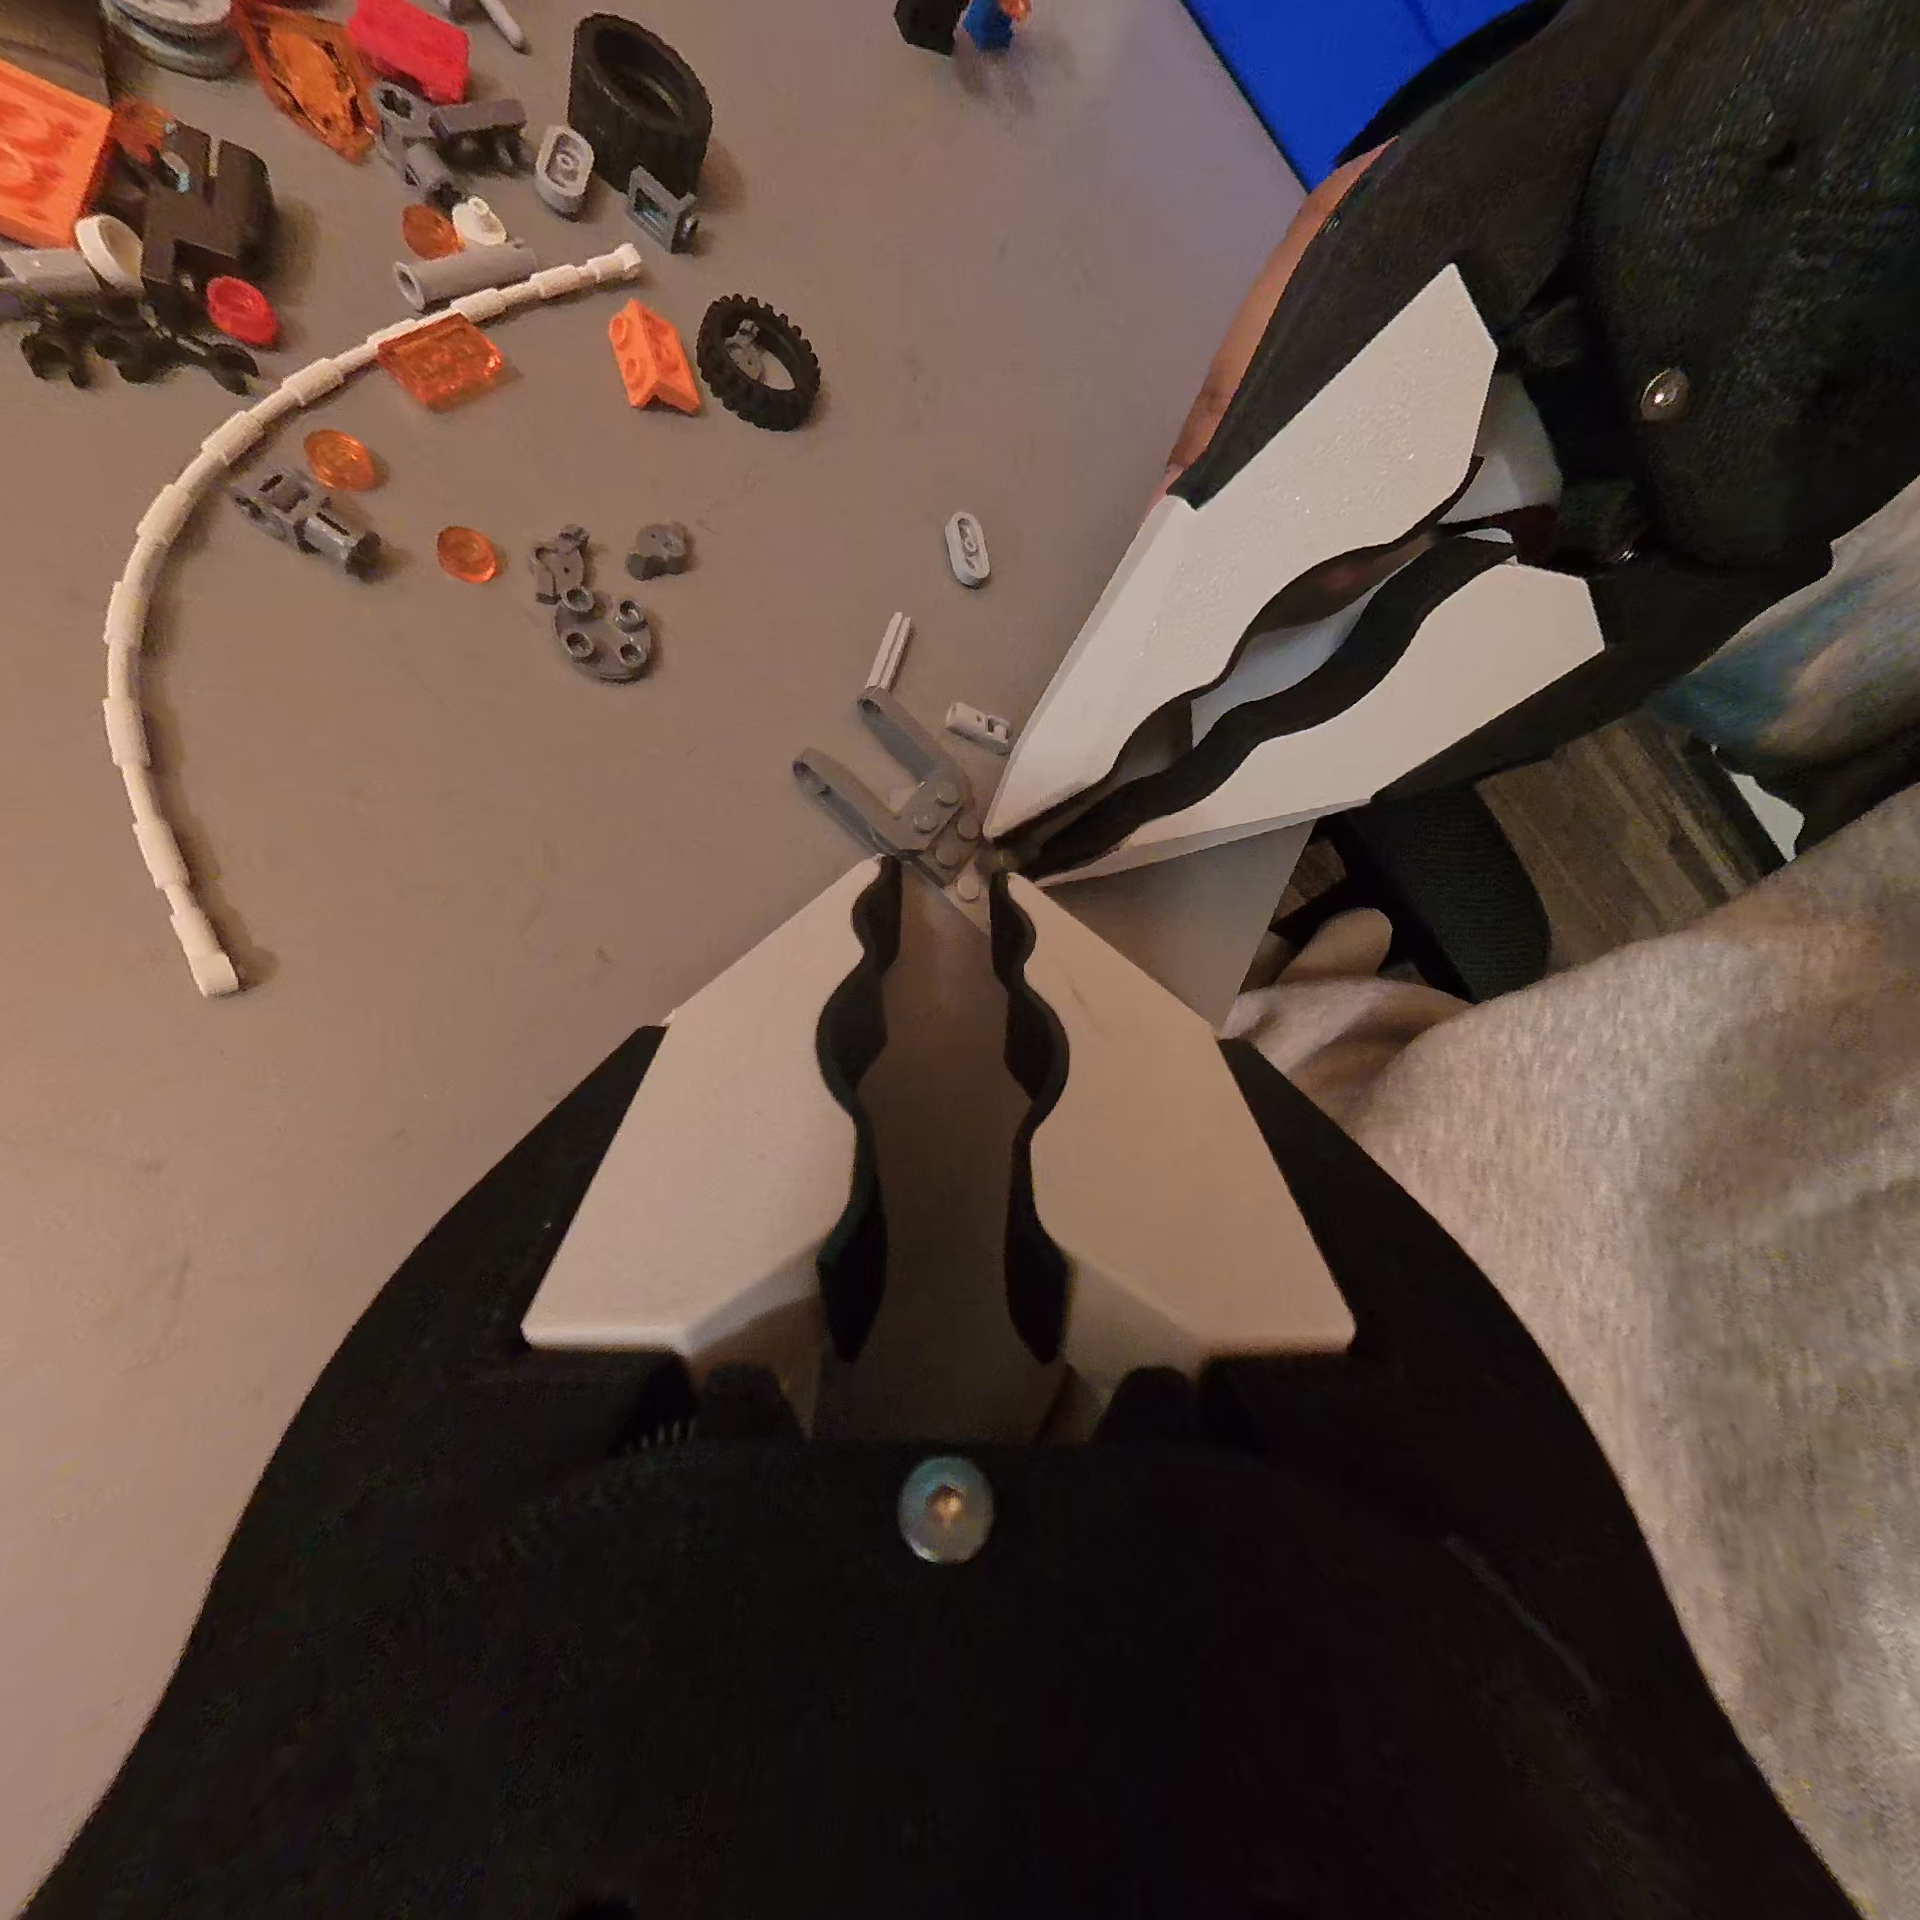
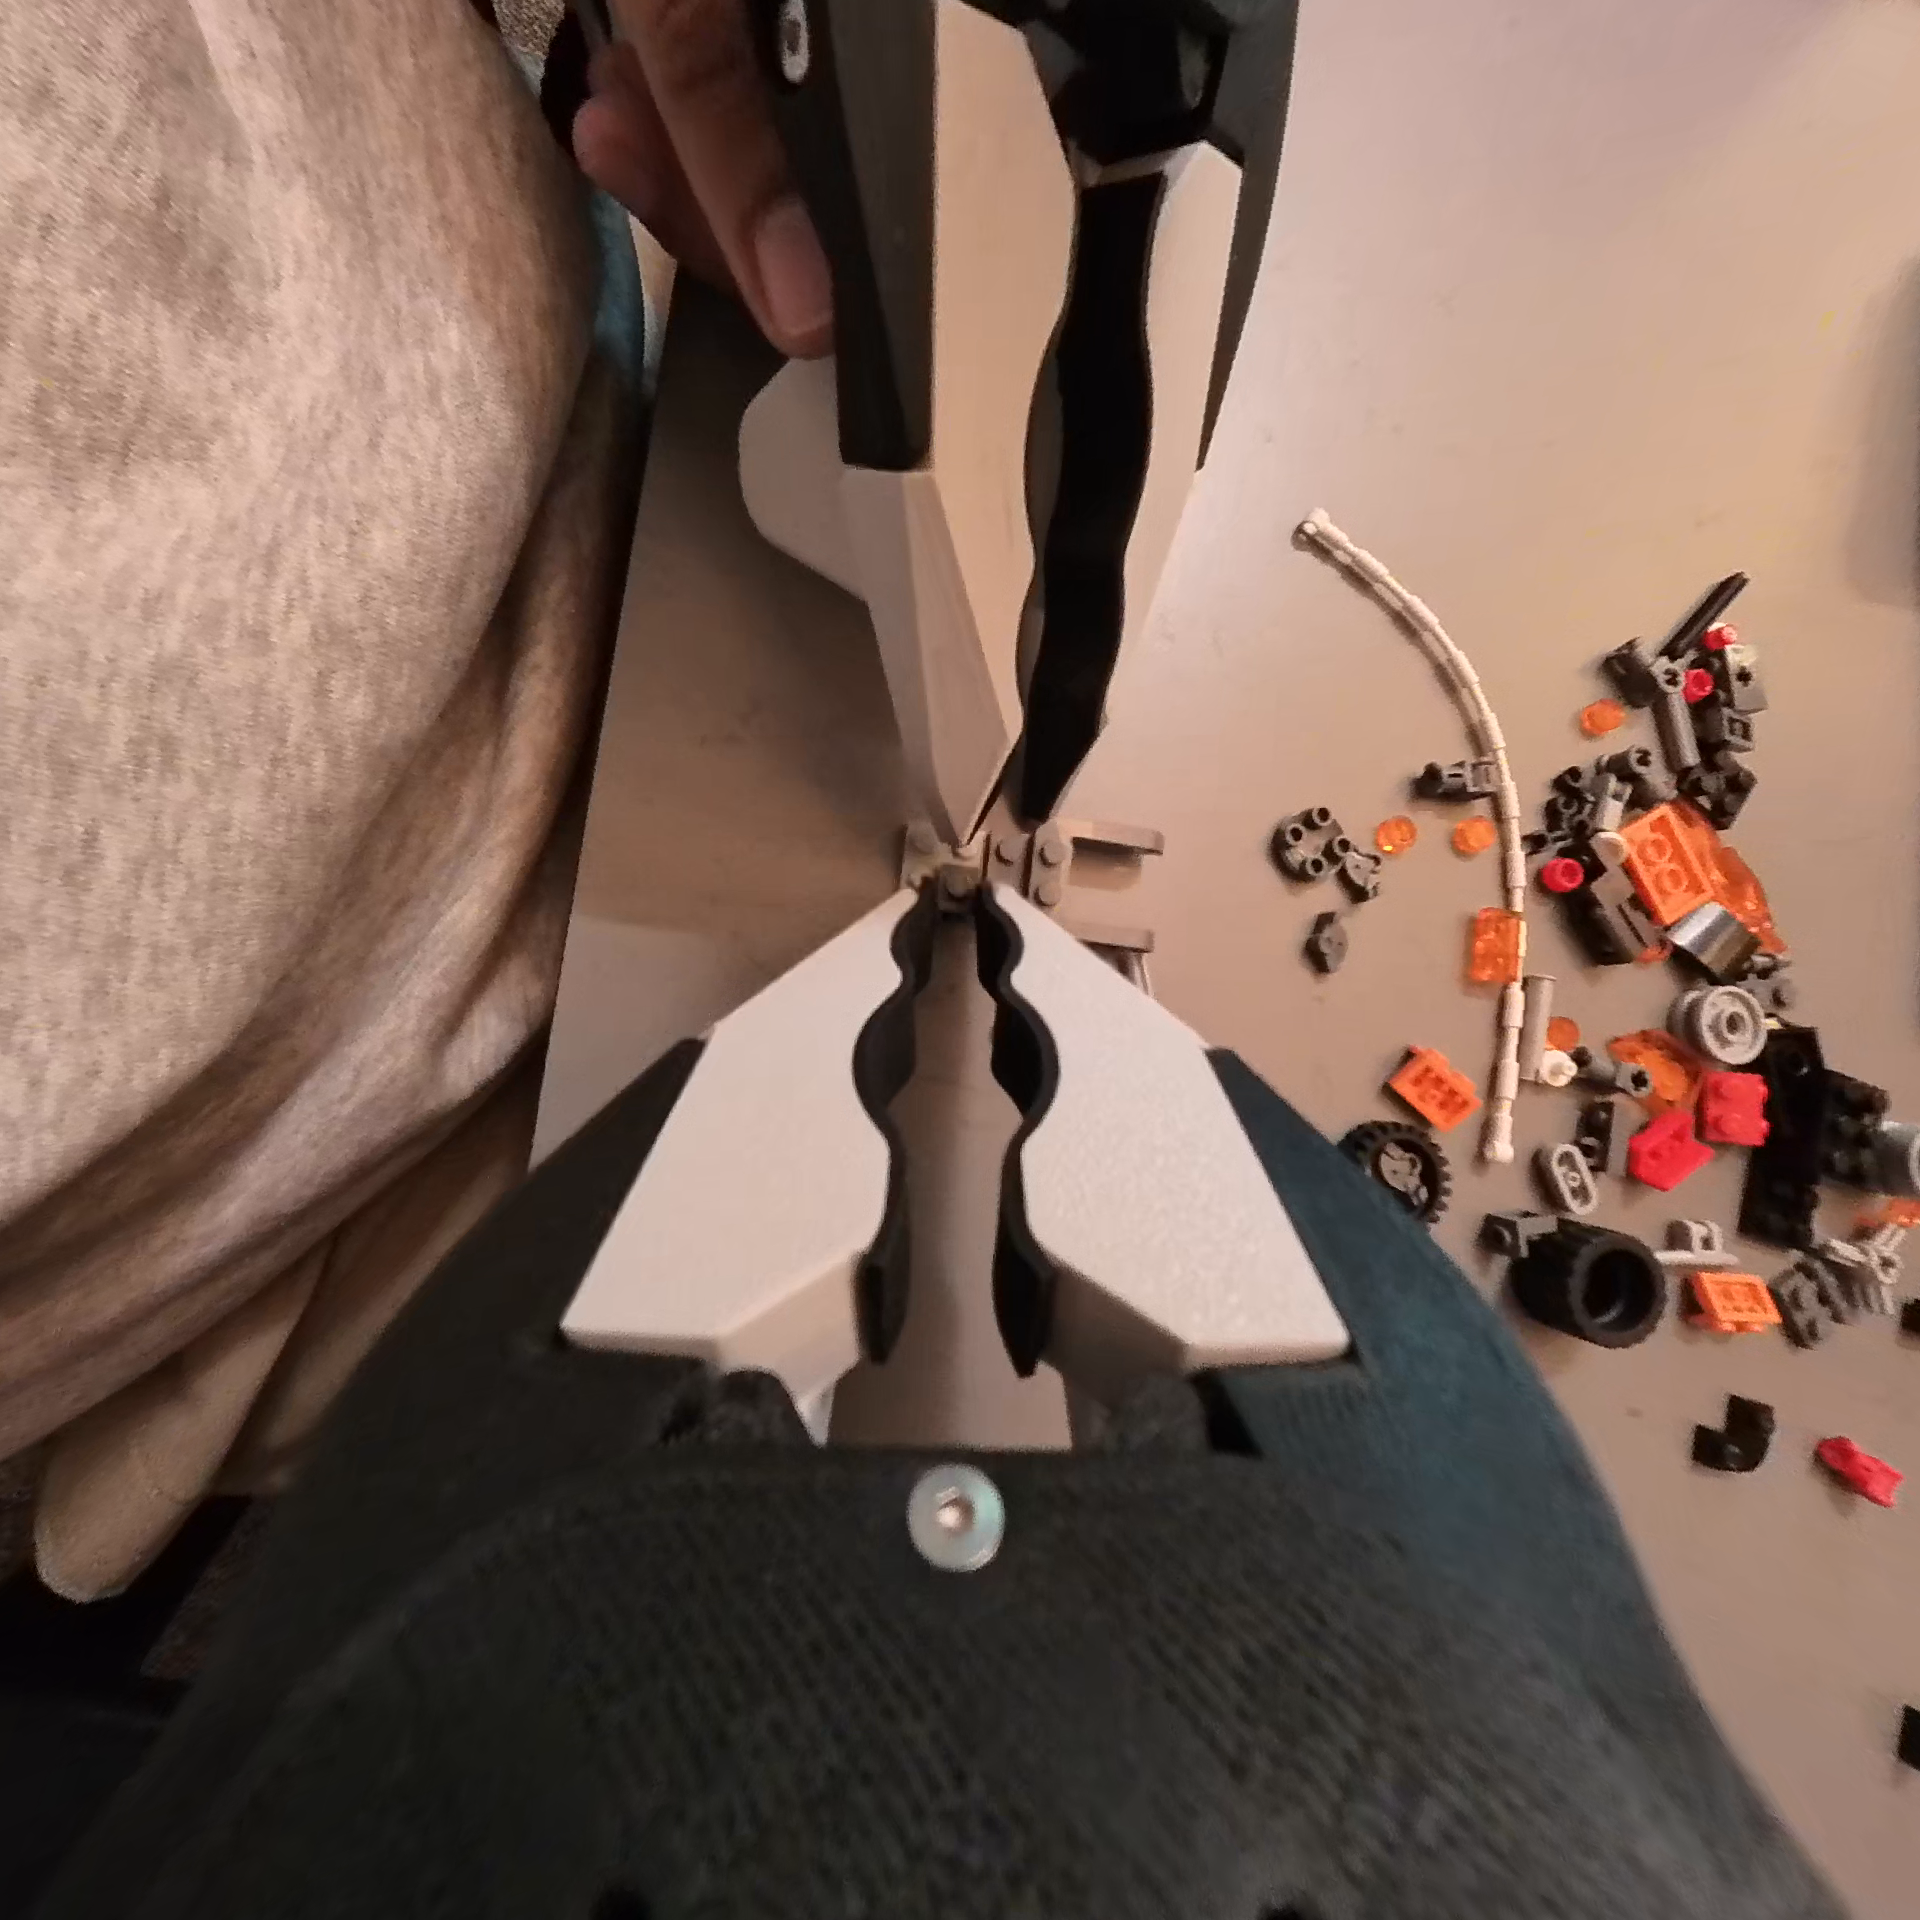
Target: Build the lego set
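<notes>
A small grey lego assembly (image 1: 920,805), a studded plate with two angled arms, is held just above the grey table (image 1: 416,1091) near its edge. My left gripper (image 1: 940,878) is shut on its near end. My right gripper (image 1: 992,836) comes in from the upper right, jaws closed, its tips at the same assembly. In the right wrist view my right gripper (image 2: 951,899) pinches a small studded grey part of the assembly (image 2: 1029,857), and my left gripper (image 2: 982,821) comes down from the top to meet it.
Loose pieces lie on the table: a white ribbed hose (image 1: 208,499), a black tyre (image 1: 639,99), a small wheel (image 1: 758,362), orange bricks (image 1: 649,358), grey connectors (image 1: 608,634). They also show in the right wrist view (image 2: 1662,883). A person's grey garment (image 1: 1610,1195) lies beyond the table edge. Left and right tips are no more than a few centimetres apart.
</notes>
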Demonstrator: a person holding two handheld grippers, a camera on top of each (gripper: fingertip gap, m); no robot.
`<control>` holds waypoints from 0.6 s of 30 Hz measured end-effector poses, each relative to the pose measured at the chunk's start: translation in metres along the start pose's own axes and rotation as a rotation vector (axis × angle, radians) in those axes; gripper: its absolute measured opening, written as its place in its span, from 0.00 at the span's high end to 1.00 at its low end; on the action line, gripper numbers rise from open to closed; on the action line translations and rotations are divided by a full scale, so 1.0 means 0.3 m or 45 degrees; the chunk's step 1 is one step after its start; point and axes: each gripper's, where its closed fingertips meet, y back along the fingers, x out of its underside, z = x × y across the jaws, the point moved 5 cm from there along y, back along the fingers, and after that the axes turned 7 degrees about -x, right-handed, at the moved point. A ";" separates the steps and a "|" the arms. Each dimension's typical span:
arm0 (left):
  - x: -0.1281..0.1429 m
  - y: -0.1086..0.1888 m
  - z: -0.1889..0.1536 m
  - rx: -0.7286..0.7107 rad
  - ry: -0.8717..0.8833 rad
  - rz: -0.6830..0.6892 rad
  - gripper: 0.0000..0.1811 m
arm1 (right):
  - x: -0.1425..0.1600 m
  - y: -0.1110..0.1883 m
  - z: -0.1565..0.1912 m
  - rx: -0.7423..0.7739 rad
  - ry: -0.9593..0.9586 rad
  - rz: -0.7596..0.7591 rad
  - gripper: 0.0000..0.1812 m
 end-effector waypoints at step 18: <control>-0.005 -0.008 0.002 -0.025 -0.002 0.010 0.92 | 0.007 0.002 -0.017 0.062 -0.033 -0.057 0.94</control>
